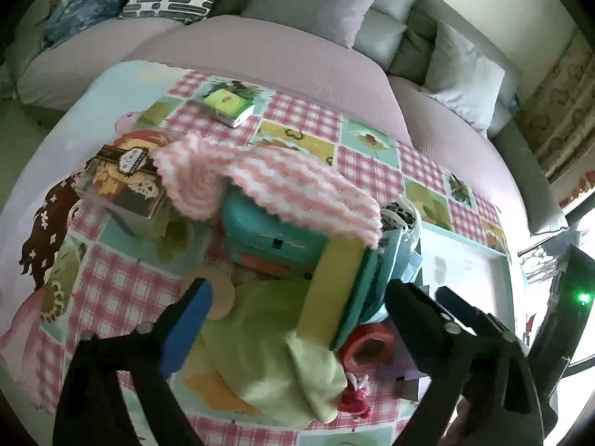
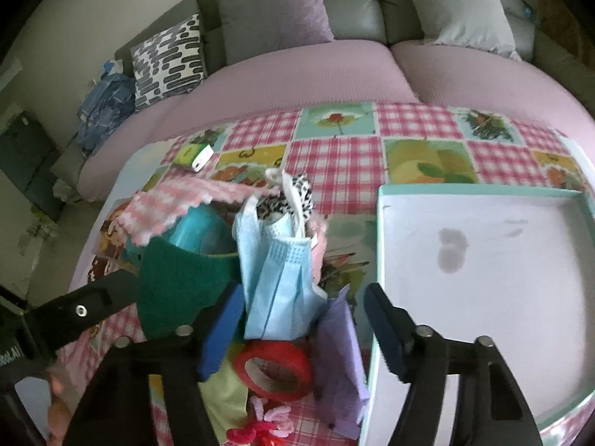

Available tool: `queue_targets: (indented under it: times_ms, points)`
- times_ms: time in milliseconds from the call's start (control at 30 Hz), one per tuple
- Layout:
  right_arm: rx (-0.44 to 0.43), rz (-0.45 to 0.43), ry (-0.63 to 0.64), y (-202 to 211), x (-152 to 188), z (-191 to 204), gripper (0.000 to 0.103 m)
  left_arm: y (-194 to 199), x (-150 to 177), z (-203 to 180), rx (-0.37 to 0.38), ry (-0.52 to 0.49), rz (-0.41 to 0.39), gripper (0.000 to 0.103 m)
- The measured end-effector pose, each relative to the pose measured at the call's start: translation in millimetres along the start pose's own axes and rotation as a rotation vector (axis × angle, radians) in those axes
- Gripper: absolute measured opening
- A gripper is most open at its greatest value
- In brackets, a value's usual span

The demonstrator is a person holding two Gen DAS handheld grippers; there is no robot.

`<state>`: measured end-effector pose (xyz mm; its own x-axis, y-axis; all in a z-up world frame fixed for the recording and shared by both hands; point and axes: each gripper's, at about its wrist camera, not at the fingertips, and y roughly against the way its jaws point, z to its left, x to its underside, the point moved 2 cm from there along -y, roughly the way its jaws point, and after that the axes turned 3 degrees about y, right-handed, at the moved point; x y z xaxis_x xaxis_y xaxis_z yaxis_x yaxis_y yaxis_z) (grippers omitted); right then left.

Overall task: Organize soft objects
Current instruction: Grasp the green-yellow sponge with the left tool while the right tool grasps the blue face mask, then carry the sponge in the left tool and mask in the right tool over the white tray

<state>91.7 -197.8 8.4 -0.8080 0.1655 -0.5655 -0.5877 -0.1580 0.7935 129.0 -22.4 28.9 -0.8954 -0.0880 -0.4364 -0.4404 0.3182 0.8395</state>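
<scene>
A pile of soft things lies on the patchwork table. A pink-and-white knitted cloth point(image 1: 267, 189) drapes over a teal box point(image 1: 267, 234). A yellow-and-green sponge point(image 1: 334, 290) leans against it, with a pale green cloth point(image 1: 282, 364) in front. My left gripper point(image 1: 297, 319) is open around the sponge and the green cloth. In the right wrist view, a light blue face mask point(image 2: 279, 271) stands beside the green side of the sponge point(image 2: 174, 282) and a lilac cloth point(image 2: 338, 356). My right gripper point(image 2: 301, 330) is open just in front of the mask, touching nothing.
A shallow white tray with a teal rim point(image 2: 479, 197) sits at the right. A red tape roll point(image 2: 275, 371), a red-pink fuzzy toy point(image 2: 260, 423), a clear box with a printed label point(image 1: 126, 182) and a green packet point(image 1: 227, 106) lie on the table. A sofa with cushions stands behind.
</scene>
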Motion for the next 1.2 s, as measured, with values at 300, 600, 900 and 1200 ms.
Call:
queue_targets:
  times_ms: [300,600,900,1200]
  points:
    - [-0.055,0.014,0.036,-13.0,0.5,14.4,0.047,-8.7,3.9,-6.4,0.023,-0.004,-0.004,0.053]
    - [-0.053,0.015,0.033,-17.7,1.9,13.3,0.018,-9.6,9.7,-18.3,0.047,-0.046,-0.014,0.026]
    - [-0.084,-0.021,0.014,-7.2,0.6,7.6,0.006,-6.5,11.0,-17.9,0.043,-0.055,-0.028,0.021]
    - [-0.117,-0.075,0.019,14.2,-1.9,10.2,0.004,5.6,10.6,-18.3,0.039,-0.063,-0.067,0.011]
